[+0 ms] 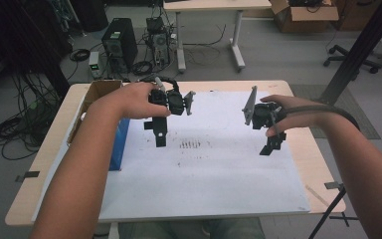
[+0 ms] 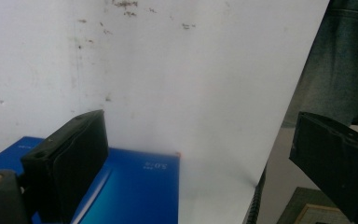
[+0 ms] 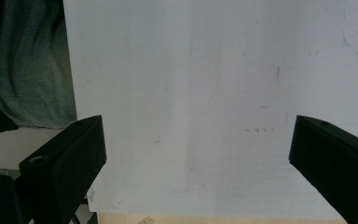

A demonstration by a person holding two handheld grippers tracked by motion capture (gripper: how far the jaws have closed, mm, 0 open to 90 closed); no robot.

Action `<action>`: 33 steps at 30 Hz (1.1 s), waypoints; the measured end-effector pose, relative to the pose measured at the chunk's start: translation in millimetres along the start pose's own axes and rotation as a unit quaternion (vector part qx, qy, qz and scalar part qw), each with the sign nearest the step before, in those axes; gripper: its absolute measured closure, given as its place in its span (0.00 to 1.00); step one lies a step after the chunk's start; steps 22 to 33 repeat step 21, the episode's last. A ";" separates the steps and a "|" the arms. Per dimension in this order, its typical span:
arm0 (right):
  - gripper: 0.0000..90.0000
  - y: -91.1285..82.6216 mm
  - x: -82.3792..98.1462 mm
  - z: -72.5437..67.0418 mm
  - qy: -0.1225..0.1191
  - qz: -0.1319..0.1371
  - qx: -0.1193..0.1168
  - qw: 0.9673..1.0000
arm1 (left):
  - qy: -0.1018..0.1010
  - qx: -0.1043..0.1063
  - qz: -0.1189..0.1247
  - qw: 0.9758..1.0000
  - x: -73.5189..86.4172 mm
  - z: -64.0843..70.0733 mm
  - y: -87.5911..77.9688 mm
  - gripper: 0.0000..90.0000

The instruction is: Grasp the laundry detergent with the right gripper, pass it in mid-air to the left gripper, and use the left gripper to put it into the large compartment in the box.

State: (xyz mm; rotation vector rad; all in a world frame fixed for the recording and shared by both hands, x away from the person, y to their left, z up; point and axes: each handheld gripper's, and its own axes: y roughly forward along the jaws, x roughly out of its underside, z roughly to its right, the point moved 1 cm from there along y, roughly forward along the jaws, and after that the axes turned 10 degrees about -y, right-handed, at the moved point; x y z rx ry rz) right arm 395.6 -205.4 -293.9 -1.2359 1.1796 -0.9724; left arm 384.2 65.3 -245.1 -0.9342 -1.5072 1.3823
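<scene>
Far left of the desk point(image 1: 54, 144): a cardboard box point(image 1: 97, 94) is sitting open at the edge, and just in front of it a blue box point(image 1: 119, 144) is lying against the left border of the white sheet point(image 1: 219, 179), long axis running front to back as the high view gives it. I am taking the blue box as the thing to go for, since nothing else graspable is lying near either hand. I am holding the left tongs point(image 1: 160, 141) raised over the sheet, jaws pointing down and back toward me; in the left gripper view they are standing wide apart with nothing between them, and the blue box point(image 2: 130, 186) is showing low between them, near the left jaw. So the box lies to the left of and slightly nearer me than the left tongs, which are clearly the nearer pair. Middle of the sheet: a cluster of dark smudges point(image 1: 190, 145). Right: I am holding the right tongs point(image 1: 271, 148) raised too, well apart from the box; the right gripper view is showing them spread wide and empty over bare sheet. The high view gives the box's lie; the left gripper view adds its printed lid and the sheet's near edge.
</scene>
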 end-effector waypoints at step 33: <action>0.04 -3.6 -0.9 -4.7 0.001 0.001 0.004 1.000 | -0.004 -0.001 0.012 1.000 7.2 3.4 -6.8 0.05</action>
